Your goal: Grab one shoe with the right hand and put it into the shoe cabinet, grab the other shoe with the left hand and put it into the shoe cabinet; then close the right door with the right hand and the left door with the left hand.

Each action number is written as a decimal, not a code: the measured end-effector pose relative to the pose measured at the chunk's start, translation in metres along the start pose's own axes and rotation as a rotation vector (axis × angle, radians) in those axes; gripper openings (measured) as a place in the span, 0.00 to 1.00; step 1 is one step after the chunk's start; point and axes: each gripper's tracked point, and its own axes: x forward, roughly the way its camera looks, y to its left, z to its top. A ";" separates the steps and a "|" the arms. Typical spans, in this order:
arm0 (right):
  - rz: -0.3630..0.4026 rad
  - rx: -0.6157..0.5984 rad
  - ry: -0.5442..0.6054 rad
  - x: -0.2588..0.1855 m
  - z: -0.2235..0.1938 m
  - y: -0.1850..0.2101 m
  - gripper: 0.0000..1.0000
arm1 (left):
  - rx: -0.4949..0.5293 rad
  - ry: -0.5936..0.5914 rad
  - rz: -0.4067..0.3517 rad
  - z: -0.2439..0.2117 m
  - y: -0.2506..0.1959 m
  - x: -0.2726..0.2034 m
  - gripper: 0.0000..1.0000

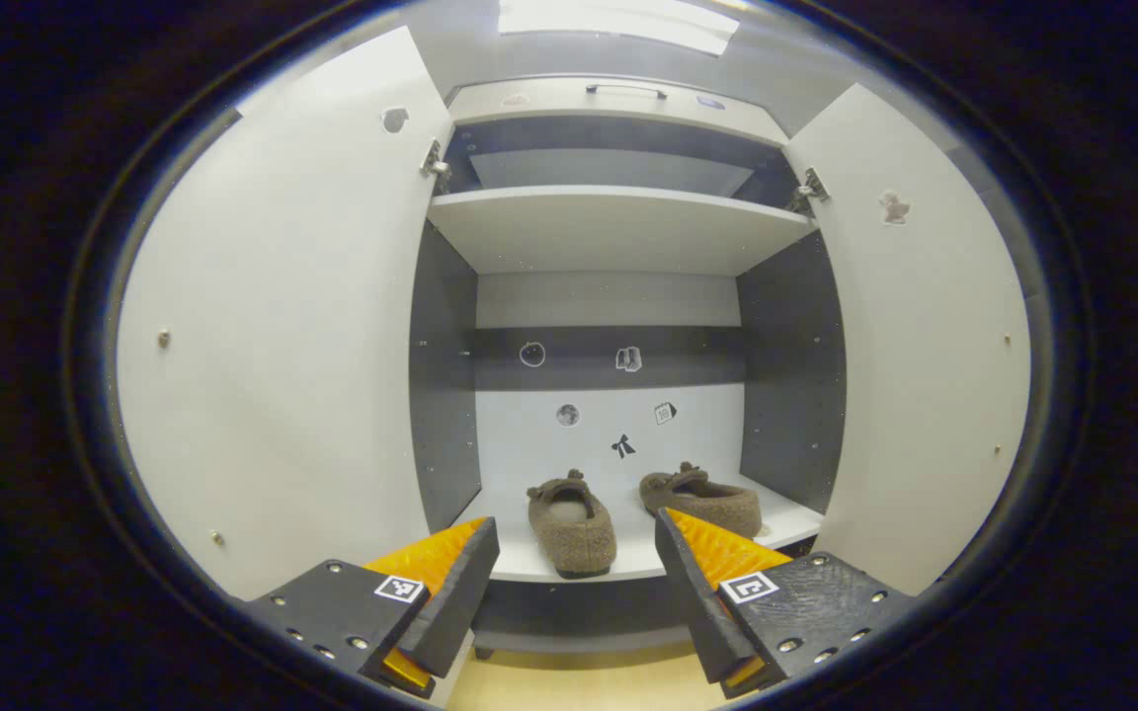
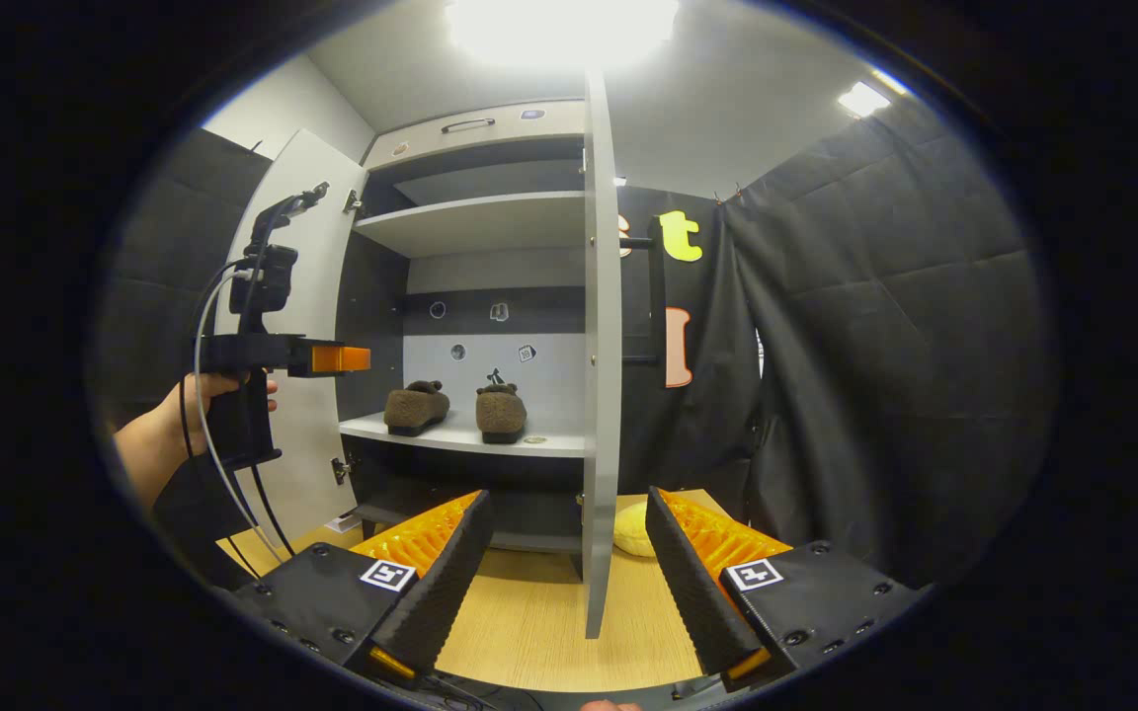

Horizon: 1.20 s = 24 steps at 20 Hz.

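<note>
Now both shoes (image 1: 571, 528) (image 1: 702, 499) are seen shelved at lower centre; right gripper (image 2: 564, 563), fingers apart and empty, is aligned with the right door (image 2: 602, 395) edge for closing.

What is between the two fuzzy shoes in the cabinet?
Nothing: in the left gripper view, bare white shelf separates the left shoe from the right shoe. The right gripper view shows the same gap.

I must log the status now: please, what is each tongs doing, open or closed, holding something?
Left tongs: open, holding nothing, facing the shoes on the shelf.
Right tongs: open, empty, the right door edge between its fingers.
</note>
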 end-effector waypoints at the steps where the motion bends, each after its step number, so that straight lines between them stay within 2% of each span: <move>1: 0.009 0.004 -0.003 -0.003 0.002 0.000 0.99 | -0.003 -0.007 0.008 0.001 0.001 -0.012 0.95; 6: 0.015 0.036 -0.001 -0.015 0.010 -0.015 0.98 | -0.035 -0.036 0.013 0.001 0.003 -0.081 0.95; 10: -0.082 0.037 -0.020 -0.016 0.030 -0.062 0.98 | -0.048 -0.037 0.011 -0.001 0.002 -0.123 0.96; 11: -0.105 0.037 -0.024 -0.014 0.035 -0.074 0.96 | -0.049 -0.024 0.016 -0.006 0.004 -0.130 0.92; 12: -0.125 0.038 -0.024 -0.011 0.039 -0.083 0.97 | -0.046 -0.015 0.024 -0.011 0.009 -0.139 0.92; 13: -0.146 0.039 -0.023 -0.006 0.043 -0.091 0.93 | -0.041 -0.011 0.034 -0.013 0.013 -0.147 0.93; 14: -0.165 0.038 -0.025 -0.001 0.049 -0.100 0.96 | -0.034 -0.011 0.044 -0.012 0.018 -0.153 0.95; 17: -0.222 0.032 -0.052 0.015 0.067 -0.122 0.96 | -0.019 0.000 0.087 -0.017 0.041 -0.175 0.95; 20: -0.274 0.036 -0.092 0.033 0.090 -0.132 0.96 | -0.041 0.009 0.112 -0.020 0.064 -0.191 0.95; 21: -0.292 0.039 -0.103 0.038 0.096 -0.133 0.92 | -0.042 0.009 0.124 -0.019 0.073 -0.196 0.95; 22: -0.307 0.039 -0.111 0.045 0.101 -0.132 0.96 | -0.038 0.007 0.137 -0.019 0.085 -0.200 0.95; 24: -0.340 0.026 -0.119 0.055 0.109 -0.130 0.96 | -0.020 -0.007 0.164 -0.013 0.107 -0.205 0.95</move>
